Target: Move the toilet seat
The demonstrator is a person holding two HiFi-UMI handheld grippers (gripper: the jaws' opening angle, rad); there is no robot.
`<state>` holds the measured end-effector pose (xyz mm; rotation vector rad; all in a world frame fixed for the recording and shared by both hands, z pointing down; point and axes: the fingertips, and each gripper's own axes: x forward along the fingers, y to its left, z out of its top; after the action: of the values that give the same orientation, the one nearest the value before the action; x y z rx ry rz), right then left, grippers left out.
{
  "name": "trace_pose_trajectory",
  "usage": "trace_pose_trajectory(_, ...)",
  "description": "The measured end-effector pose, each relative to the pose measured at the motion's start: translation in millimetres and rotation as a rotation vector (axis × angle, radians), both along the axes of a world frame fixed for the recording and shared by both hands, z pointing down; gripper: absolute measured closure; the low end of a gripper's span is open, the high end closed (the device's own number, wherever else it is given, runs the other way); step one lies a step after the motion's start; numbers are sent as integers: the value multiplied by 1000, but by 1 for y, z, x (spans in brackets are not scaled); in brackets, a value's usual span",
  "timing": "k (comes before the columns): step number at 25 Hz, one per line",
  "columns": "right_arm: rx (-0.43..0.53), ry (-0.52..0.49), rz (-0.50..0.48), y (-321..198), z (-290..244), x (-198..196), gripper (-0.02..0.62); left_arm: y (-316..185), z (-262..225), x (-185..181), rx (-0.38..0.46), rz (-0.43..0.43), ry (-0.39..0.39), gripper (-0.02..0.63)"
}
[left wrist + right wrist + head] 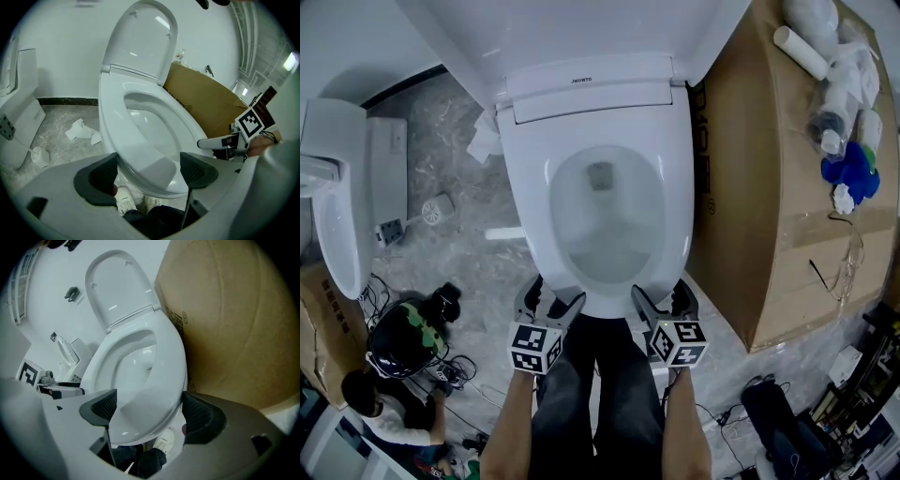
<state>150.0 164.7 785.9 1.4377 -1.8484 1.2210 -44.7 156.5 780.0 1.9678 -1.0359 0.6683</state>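
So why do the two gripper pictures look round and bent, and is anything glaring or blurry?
Left gripper view: fisheye lens, black corners, bright light patches glaring on the lid. Right gripper view: same bending, the box bulges, edges go soft. Head view: sharp, evenly lit, no glare on the seat.

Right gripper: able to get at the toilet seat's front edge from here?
Probably yes: the right gripper is open at the front of the toilet seat, nothing in between; the cardboard box stands aside.
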Motion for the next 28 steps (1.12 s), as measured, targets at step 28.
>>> trace_pose_trajectory(28, 99, -57, 11, -6, -90, -2, 184, -5, -79, -3, 83, -21, 89, 196)
